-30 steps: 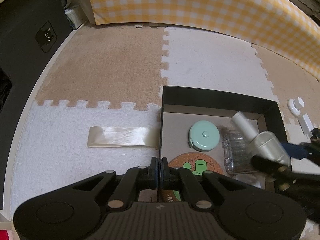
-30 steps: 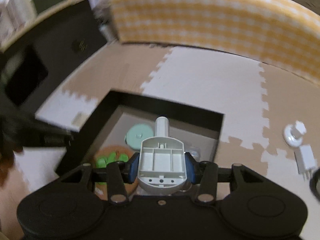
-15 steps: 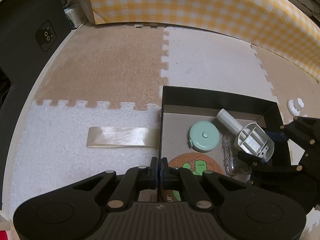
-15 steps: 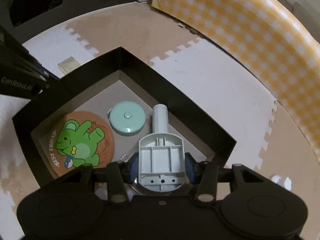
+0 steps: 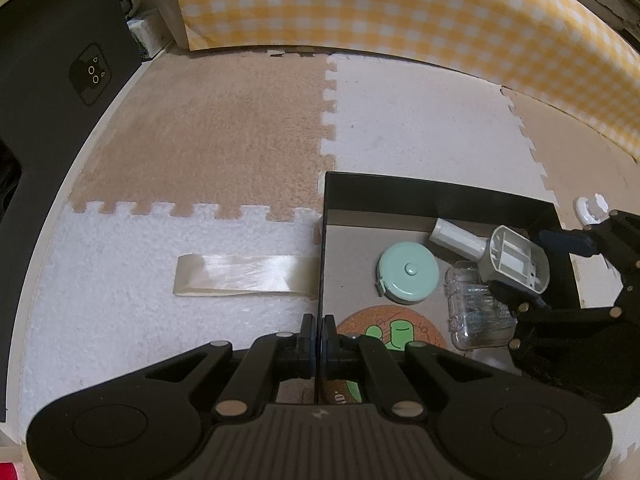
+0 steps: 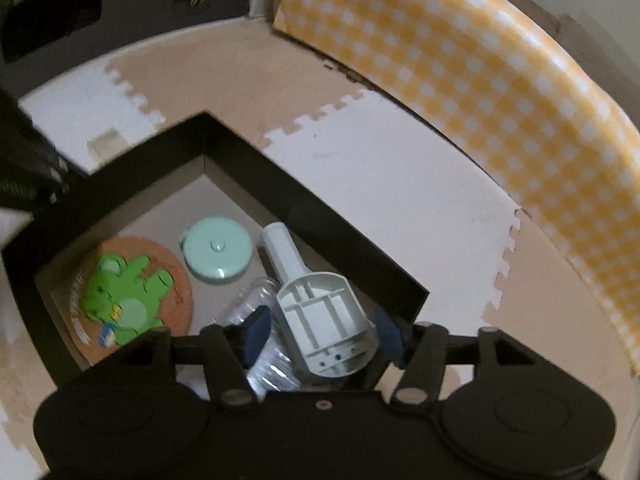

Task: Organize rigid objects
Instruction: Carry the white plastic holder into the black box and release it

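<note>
A black open box (image 5: 420, 194) (image 6: 280, 184) sits on the foam mat. Inside lie a mint tape measure (image 5: 408, 272) (image 6: 218, 254), a cork coaster with a green frog (image 5: 394, 334) (image 6: 128, 300), a clear plastic case (image 5: 476, 312) (image 6: 260, 300) and a grey-white scoop-shaped piece (image 5: 508, 256) (image 6: 324, 316), resting partly on the clear case. My right gripper (image 6: 320, 332) (image 5: 556, 276) is open, its blue pads apart on either side of the grey piece. My left gripper (image 5: 319, 336) is shut on the box's left wall.
A strip of clear tape (image 5: 244, 274) lies on the mat left of the box. A white knob (image 5: 590, 208) lies right of the box. A yellow checked cloth (image 5: 400, 12) (image 6: 500, 80) borders the far side. A black appliance (image 5: 52, 80) stands at the left.
My right gripper has lowered the grey piece into the box and opened its jaws, letting it go. The left gripper has stayed shut on the box wall.
</note>
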Motion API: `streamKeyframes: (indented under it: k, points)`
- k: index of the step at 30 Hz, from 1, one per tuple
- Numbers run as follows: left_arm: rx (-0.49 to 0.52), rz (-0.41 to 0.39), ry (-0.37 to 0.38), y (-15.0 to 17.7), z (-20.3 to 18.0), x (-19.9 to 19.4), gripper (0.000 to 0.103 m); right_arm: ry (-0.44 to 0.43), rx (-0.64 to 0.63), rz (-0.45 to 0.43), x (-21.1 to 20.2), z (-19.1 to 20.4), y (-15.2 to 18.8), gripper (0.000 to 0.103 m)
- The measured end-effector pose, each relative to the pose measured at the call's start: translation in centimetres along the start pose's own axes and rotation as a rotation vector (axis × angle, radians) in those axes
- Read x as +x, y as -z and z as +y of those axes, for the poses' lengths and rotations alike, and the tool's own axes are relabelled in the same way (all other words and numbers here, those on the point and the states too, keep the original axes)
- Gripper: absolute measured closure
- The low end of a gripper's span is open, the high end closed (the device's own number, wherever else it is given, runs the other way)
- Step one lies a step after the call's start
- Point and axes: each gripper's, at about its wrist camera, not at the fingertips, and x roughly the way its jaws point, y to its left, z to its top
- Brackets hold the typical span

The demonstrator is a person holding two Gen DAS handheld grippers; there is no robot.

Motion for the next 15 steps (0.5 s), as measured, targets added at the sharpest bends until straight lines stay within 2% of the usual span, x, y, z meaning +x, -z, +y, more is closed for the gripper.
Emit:
streamKeyframes:
  k: [3,9,15]
  points:
    - [0.001,-0.002,-0.007,0.0,-0.1,0.0,0.101,-0.057,0.050,-0.009,-0.6,-0.2,-0.1,0.018]
    - [0.028,-0.013,-0.036,0.3,-0.6,-0.1,0.101,-0.082,0.112,-0.024,-2.1,-0.7,0.0,0.016]
    - [0.029,-0.014,-0.038,0.2,-0.5,-0.1,0.101,-0.161,0.244,-0.078,-5.6,-3.2,0.8,0.016]
